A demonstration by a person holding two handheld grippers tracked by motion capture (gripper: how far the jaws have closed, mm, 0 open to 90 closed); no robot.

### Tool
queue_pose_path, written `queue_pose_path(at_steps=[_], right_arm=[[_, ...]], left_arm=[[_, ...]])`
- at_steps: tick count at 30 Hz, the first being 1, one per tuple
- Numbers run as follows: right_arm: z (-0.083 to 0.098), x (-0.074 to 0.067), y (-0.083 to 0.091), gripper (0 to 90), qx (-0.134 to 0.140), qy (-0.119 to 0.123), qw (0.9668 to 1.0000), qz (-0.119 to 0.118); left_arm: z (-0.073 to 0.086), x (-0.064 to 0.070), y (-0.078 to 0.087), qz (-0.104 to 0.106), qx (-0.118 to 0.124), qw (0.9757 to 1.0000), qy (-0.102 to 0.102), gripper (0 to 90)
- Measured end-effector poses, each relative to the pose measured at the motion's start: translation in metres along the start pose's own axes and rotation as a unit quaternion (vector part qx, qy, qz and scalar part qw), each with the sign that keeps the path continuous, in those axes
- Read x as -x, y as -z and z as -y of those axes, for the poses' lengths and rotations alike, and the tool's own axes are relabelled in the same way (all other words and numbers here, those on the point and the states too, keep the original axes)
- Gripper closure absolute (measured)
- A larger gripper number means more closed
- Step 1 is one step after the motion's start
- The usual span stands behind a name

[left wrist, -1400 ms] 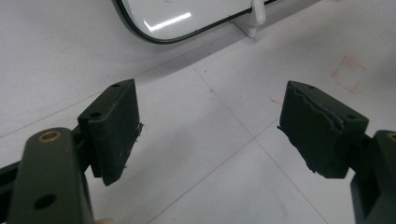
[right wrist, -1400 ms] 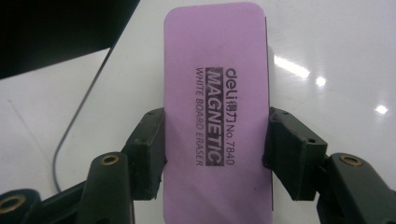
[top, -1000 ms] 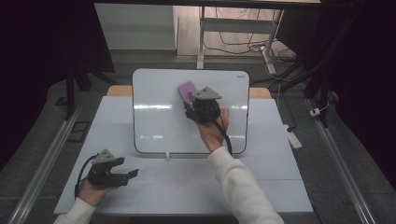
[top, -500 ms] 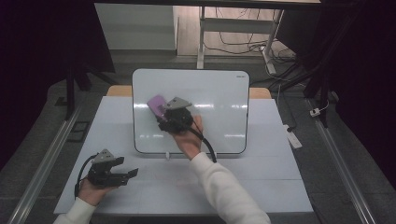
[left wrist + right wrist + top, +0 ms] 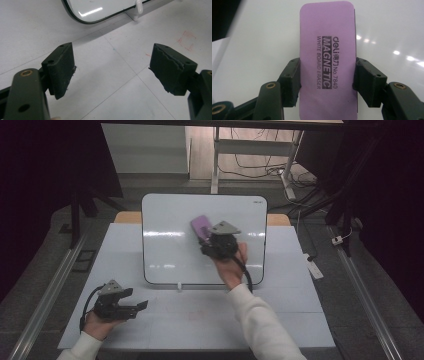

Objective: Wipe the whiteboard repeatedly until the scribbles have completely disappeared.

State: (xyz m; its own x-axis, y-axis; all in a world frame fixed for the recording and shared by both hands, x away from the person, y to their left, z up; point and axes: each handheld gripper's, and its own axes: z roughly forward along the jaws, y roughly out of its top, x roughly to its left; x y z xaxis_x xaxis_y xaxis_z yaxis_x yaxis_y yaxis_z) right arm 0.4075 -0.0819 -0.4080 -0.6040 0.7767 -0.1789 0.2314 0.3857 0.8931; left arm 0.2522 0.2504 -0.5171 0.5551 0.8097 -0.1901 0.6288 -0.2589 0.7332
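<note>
We see a white table (image 5: pixel 165 320) with a whiteboard (image 5: pixel 170 240) standing on it, toward the far side. The board leans on a little white foot (image 5: pixel 178 286) at its near edge.

The right gripper (image 5: pixel 207 240) is up at the board, a bit right of its middle. It pinches a purple eraser (image 5: pixel 202 226) by its two long sides. In the right gripper view we look along the two black jaws, and the eraser (image 5: pixel 327 62) sits tight between them, one pad on each side. The eraser's flat purple back faces us and has black words printed on it. Around it we see the shiny white board (image 5: pixel 392 30) with small spots of light. The eraser lies against the board, but we cannot tell how hard it presses. The person's right hand (image 5: pixel 231 267) holds the gripper from the near side, and a white sleeve (image 5: pixel 260 320) comes in from the bottom.

The left gripper (image 5: pixel 139 306) is low at the near left part of the table, well apart from the board. Its jaws are spread wide with nothing between them. In the left gripper view we see the bare table between the two pads (image 5: pixel 62 67), and the board's near corner (image 5: pixel 100 10) farther off. The left hand (image 5: pixel 102 320) holds it there.
</note>
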Motion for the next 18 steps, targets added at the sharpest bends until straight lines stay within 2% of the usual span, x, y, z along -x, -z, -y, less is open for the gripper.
queue_pose_path(at_steps=[2,5,7,9,11,14,18], right_arm=[[0.006,0.02,0.012,41.0,0.003,-0.014,0.9995,0.027],[0.017,0.044,0.026,41.0,0.007,-0.038,0.9982,0.046],[0.023,0.051,0.033,41.0,0.005,-0.05,0.9975,0.049],[0.026,0.052,0.038,40.9,0.0,-0.05,0.9974,0.052],[0.026,0.05,0.045,40.9,0.013,-0.056,0.9979,0.031],[0.025,0.041,0.055,41.0,0.023,-0.051,0.9984,0.007],[0.032,0.032,0.066,40.9,0.03,-0.065,0.997,-0.03]], left_arm=[[0.0,0.0,0.0,0.0,-0.001,1.0,0.0,20.9],[0.0,0.0,-0.001,-0.001,-0.001,1.0,0.001,20.9],[-0.001,0.0,-0.001,-0.002,-0.002,1.0,0.003,20.9],[-0.001,0.0,-0.002,-0.002,-0.002,1.0,0.003,20.9],[-0.001,0.0,-0.001,-0.003,-0.001,1.0,0.004,20.8],[-0.001,-0.001,-0.001,-0.004,-0.001,1.0,0.004,20.8],[-0.001,0.0,-0.001,-0.004,-0.001,1.0,0.004,20.9]])
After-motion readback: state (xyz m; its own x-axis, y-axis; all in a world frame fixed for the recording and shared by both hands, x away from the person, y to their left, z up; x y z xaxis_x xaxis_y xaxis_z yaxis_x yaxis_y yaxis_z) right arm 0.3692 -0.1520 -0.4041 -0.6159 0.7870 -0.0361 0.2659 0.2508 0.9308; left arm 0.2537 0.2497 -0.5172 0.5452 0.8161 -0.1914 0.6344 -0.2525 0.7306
